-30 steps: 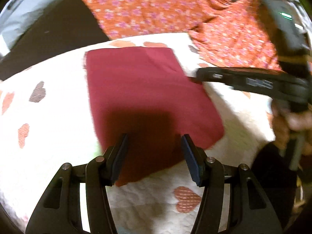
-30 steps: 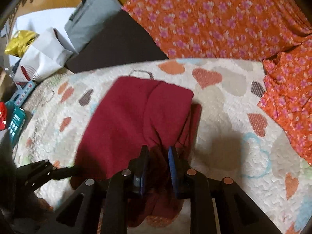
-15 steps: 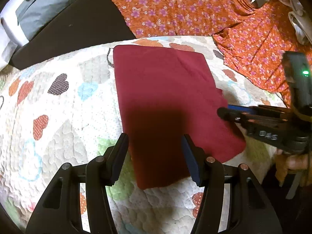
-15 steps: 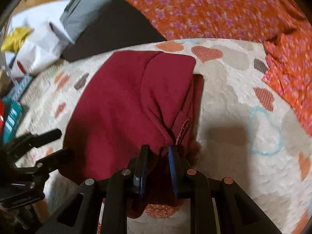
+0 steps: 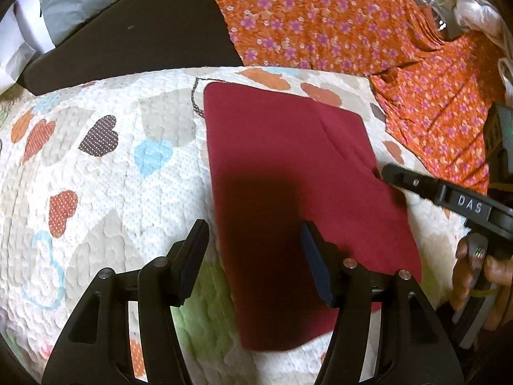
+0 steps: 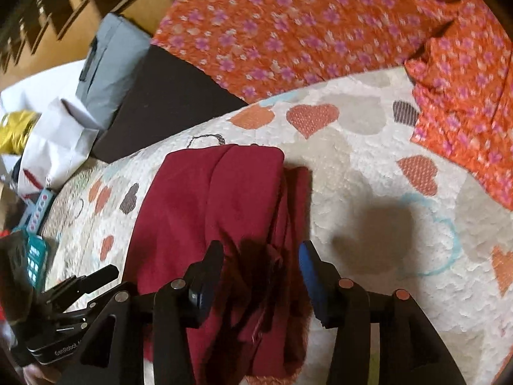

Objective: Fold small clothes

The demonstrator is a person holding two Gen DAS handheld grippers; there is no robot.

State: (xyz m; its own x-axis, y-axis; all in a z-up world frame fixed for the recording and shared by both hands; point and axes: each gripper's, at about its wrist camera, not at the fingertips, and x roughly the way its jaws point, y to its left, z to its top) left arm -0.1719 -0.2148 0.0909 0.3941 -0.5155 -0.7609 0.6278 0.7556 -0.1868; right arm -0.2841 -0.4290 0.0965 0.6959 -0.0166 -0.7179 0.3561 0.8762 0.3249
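A dark red folded cloth [image 5: 288, 173] lies flat on the heart-patterned quilt [image 5: 105, 192]. My left gripper [image 5: 253, 240] hovers over its near left part, jaws spread and opening a little, the pads touching nothing. In the right wrist view the cloth [image 6: 208, 211] has a bunched right edge. My right gripper [image 6: 261, 256] straddles that edge, its jaws opening with the fabric loose between them. The right gripper [image 5: 389, 173] also appears at the cloth's right edge, with a hand behind it. The left gripper [image 6: 96, 276] shows at the lower left.
Orange floral fabric [image 5: 320, 22] covers the far side and right of the bed. A black pad [image 5: 134, 38] and a grey bag [image 6: 105, 70] lie at the far left. A white paper bag [image 6: 54, 147], a yellow packet [image 6: 16, 131] and teal boxes [image 6: 35, 256] sit beyond the quilt's left edge.
My right gripper's jaws, pinched on the cloth's bunched edge before, now stand apart with the fabric released. The left gripper has shifted sideways and rolled; the cloth sits more centred in its view.
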